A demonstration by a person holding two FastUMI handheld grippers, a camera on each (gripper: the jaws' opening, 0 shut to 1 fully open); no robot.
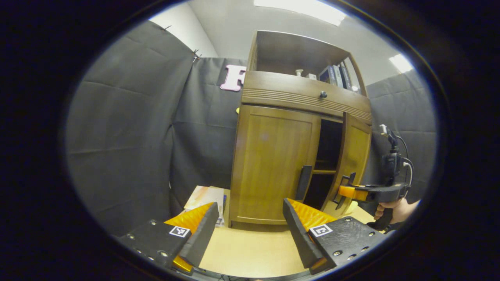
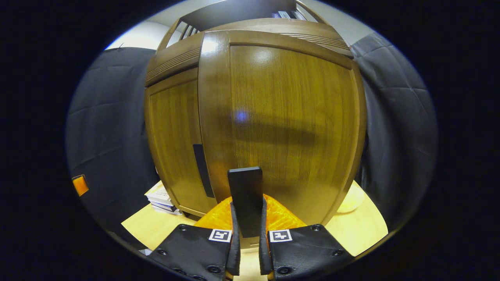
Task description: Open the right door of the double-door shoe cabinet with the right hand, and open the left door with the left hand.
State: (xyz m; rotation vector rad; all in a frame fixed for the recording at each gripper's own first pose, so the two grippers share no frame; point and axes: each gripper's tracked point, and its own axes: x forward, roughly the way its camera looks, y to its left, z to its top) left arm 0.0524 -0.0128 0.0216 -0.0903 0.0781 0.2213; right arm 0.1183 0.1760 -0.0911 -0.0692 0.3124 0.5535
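The cabinet point(image 1: 300, 156) stands at the desk's point(image 1: 250, 249) far edge. Its right door point(image 2: 289, 125) hangs partly ajar, a dark gap beside it; the left door point(image 1: 273, 164) is closed, its handle point(image 1: 304, 182) free. The right gripper point(image 2: 247, 234) pinches the right door's handle point(image 2: 245, 199) between both fingers. The left gripper point(image 1: 250, 230) is spread wide before the left door, touching nothing. Stacked books point(image 1: 207, 199) lie by the cabinet's left corner; bare desk lies in front.

Shoe cabinet point(image 1: 273, 164) brown woodgrain; door handle point(image 2: 245, 199) black; table point(image 1: 254, 249) pale tan; booth cloth point(image 1: 129, 148) black.
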